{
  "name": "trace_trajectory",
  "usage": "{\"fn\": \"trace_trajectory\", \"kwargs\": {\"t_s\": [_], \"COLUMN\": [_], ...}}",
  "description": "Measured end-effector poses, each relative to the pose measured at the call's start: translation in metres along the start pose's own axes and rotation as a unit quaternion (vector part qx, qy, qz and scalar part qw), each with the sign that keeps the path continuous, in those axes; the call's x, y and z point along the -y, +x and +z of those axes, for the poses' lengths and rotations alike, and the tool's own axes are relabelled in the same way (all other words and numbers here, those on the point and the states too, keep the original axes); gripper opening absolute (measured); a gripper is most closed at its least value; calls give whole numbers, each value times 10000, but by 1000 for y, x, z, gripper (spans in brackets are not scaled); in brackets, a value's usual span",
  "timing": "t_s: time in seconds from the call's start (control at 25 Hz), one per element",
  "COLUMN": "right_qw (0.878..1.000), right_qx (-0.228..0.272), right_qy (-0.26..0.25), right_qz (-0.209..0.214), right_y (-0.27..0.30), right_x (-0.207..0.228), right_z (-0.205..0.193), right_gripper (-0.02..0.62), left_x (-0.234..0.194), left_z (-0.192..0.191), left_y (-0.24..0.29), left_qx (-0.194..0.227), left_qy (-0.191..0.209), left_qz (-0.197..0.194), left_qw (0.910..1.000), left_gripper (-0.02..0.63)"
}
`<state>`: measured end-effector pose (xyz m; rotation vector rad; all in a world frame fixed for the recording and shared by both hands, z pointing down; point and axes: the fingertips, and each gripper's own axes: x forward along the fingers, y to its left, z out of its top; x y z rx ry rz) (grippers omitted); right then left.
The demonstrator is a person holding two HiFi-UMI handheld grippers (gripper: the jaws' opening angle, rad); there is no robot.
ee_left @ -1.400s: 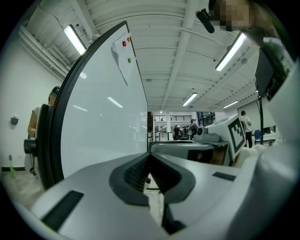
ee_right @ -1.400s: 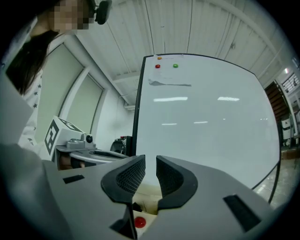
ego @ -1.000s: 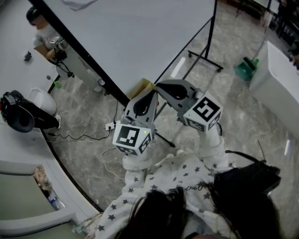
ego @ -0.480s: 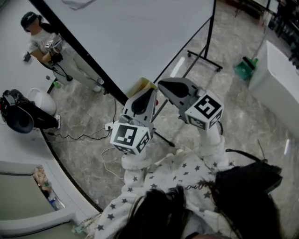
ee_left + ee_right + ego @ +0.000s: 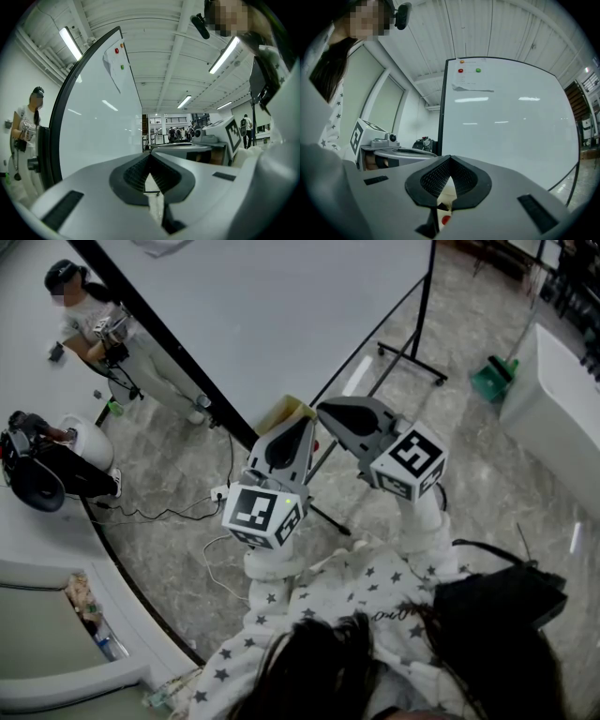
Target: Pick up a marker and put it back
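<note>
In the head view both grippers are held up side by side at the lower edge of the whiteboard (image 5: pixel 281 315). My left gripper (image 5: pixel 302 424) is shut with nothing between its jaws, as the left gripper view (image 5: pixel 150 156) also shows. My right gripper (image 5: pixel 323 412) is shut and empty too, its pads meeting at a point (image 5: pixel 450 158). A small red round thing (image 5: pixel 446 219) shows below the right jaws. I cannot tell whether it is a marker's cap. No whole marker is visible. A tan box (image 5: pixel 284 412) sits just beyond the left gripper's tip.
The whiteboard stands on a black wheeled frame (image 5: pixel 412 357) on a grey marble floor. A person (image 5: pixel 89 320) stands at the upper left. A black bag (image 5: pixel 37 470), floor cables (image 5: pixel 159 514), a green dustpan (image 5: pixel 494 379) and a white table (image 5: pixel 553 399) lie around.
Both grippers have shifted slightly and stayed shut. The person at the upper left has straightened up and moved a little.
</note>
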<state>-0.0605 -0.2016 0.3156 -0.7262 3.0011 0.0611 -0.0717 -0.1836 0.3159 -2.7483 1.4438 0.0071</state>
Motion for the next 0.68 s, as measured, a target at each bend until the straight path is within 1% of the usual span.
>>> {"fn": "trace_trajectory", "kwargs": {"t_s": [0.4,0.68], "right_qw": [10000,10000], "right_qx": [-2,-47], "right_qy": [-8,4], "right_qz": [17,9], "right_y": [1,13], "right_x": [-2,2], "right_z": [2,-4], "right_gripper": [5,5], "left_x": [1,-12], "left_z": [1,-2], "left_y": [-2,0], "left_qx": [-6,-4], "left_qy": [21,-26], "left_qz": [-19,-24], "left_qw": [10000,10000], "left_gripper": [1,2]}}
